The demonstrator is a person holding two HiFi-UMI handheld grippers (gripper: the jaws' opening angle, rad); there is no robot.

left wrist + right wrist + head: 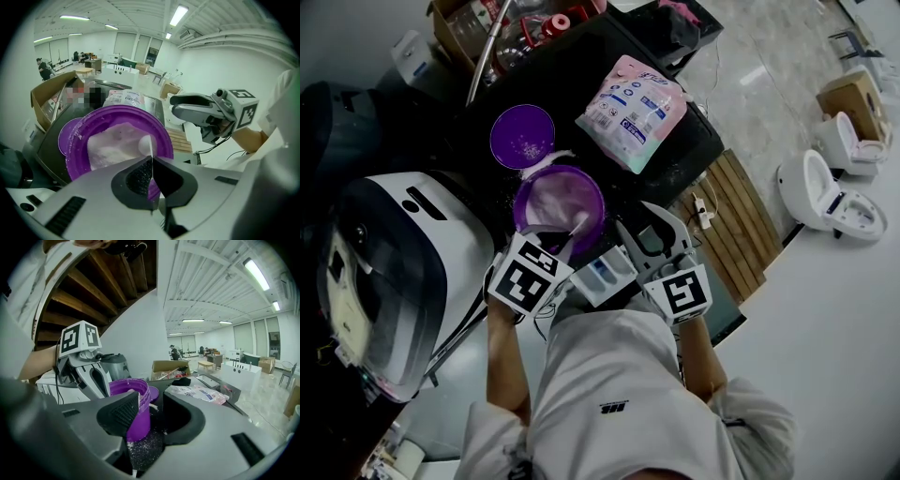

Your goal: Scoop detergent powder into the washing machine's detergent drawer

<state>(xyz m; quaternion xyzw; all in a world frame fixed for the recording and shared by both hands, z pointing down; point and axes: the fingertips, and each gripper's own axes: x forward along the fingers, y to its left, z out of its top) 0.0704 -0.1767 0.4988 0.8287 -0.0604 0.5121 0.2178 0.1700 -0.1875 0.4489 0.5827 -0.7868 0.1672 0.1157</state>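
A purple tub [560,200] of white detergent powder stands on a black surface; its purple lid [522,137] lies just behind it. My left gripper [566,247] is shut on the thin handle of a white scoop [145,144], and the scoop's bowl rests in the powder [112,145]. To the tub's right my right gripper [643,236] is open and holds nothing; the tub [133,399] shows behind its left pad. The white and blue detergent drawer [606,272] sits between the two grippers, below the tub. A pink detergent bag [632,101] lies behind.
The white washing machine [394,272] stands at the left. Spilled powder [145,446] dusts the black surface by the tub. A cardboard box [464,28] of clutter is at the back, wooden slats [733,217] and toilets [827,195] at the right.
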